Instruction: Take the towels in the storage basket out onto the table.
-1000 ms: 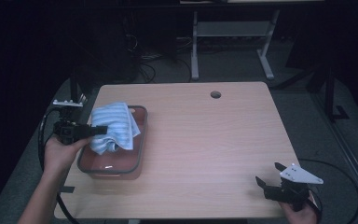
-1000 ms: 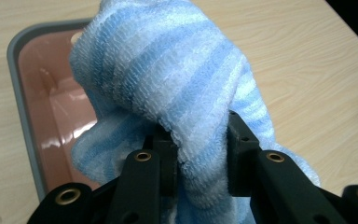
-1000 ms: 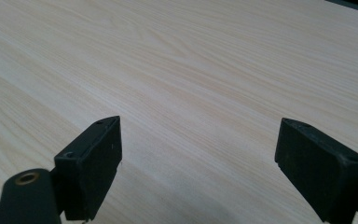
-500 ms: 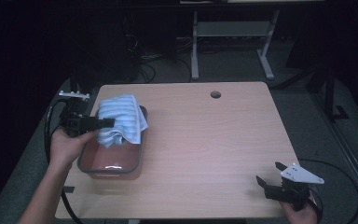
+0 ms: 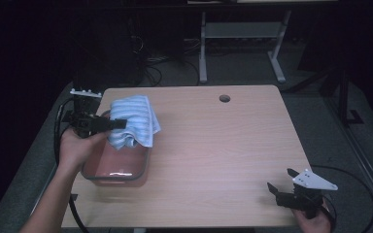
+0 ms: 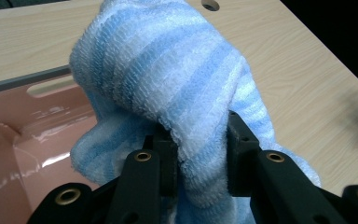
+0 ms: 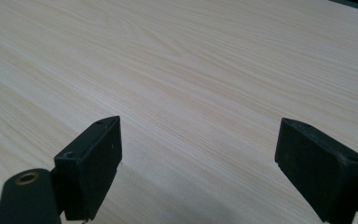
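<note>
A blue and white striped towel [image 5: 135,124] hangs bunched in the air over the far end of a pink plastic bin [image 5: 116,167] at the table's left. My left gripper [image 5: 119,124] is shut on the towel [image 6: 177,88], its jaws pinching a fold of the cloth; the bin [image 6: 23,140] lies below and to the left in the left gripper view. My right gripper [image 5: 278,188] rests low at the table's front right corner, open, with bare wood between its jaws [image 7: 198,158].
The wooden table [image 5: 223,145] has a round cable hole [image 5: 224,98] near its far edge. Cables trail off both front corners. A metal stand [image 5: 240,39] and more cables sit on the floor beyond the table.
My left gripper has lifted the towel up out of the bin and carried it toward the far end. The right gripper has stayed put.
</note>
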A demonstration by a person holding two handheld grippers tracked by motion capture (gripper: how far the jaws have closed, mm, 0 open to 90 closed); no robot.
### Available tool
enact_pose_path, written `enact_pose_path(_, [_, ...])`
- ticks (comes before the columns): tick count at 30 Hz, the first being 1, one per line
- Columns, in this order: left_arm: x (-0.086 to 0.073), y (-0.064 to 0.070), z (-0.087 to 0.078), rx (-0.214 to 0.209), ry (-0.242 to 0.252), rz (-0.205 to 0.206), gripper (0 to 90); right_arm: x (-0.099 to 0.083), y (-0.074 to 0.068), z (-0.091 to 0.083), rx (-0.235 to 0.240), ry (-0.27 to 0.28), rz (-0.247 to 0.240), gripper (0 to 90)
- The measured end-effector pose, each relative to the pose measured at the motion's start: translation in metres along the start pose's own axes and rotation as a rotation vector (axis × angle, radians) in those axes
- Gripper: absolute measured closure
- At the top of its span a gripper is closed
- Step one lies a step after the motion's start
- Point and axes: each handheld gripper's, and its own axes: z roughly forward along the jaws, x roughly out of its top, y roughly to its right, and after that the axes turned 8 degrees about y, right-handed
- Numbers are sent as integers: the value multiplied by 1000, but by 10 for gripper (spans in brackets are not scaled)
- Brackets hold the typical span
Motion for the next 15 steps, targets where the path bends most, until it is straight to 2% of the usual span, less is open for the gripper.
enact_pose_path(15, [10, 22, 22, -33, -27, 42, 702, 0, 2, -3, -4, 7, 5, 143])
